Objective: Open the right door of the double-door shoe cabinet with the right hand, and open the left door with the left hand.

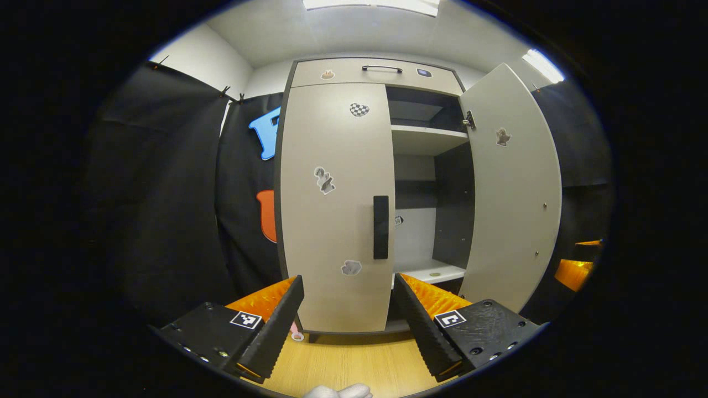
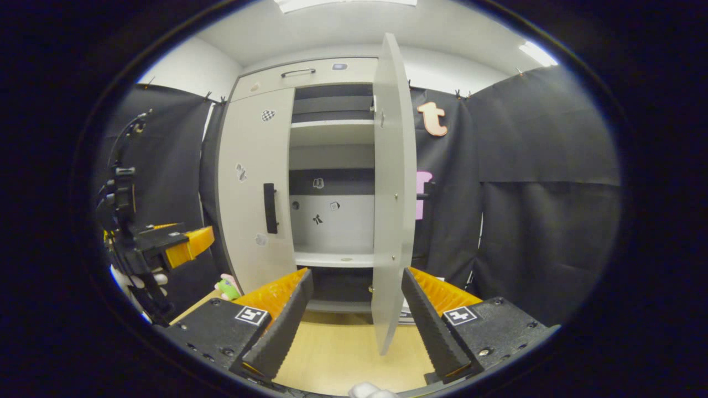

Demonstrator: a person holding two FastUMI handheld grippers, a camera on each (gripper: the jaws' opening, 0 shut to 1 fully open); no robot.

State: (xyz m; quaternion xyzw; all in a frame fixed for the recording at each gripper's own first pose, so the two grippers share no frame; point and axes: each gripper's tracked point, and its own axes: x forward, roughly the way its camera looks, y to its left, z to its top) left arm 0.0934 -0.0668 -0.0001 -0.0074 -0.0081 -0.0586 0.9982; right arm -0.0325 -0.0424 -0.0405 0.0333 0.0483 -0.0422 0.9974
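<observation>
While the right door (image 1: 511, 188) stands swung wide and the left door (image 1: 332, 204) stays closed, the left hand-held gripper (image 1: 348, 318), spread empty short of the handle (image 1: 380, 226), could slip off it if it closes off-centre.

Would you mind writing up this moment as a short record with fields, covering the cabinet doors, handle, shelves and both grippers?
right door: swung open, nothing gripping it
left door: closed
left door handle: dark vertical bar at the door's inner edge, untouched
interior: shelves visible, a few small stickers on the back panel
top drawer: closed, bar handle
left gripper: open, facing the left door, short of the handle
right gripper: open, the open door's edge between its fingers, not clamped
task state: right door done, left door still to open
</observation>
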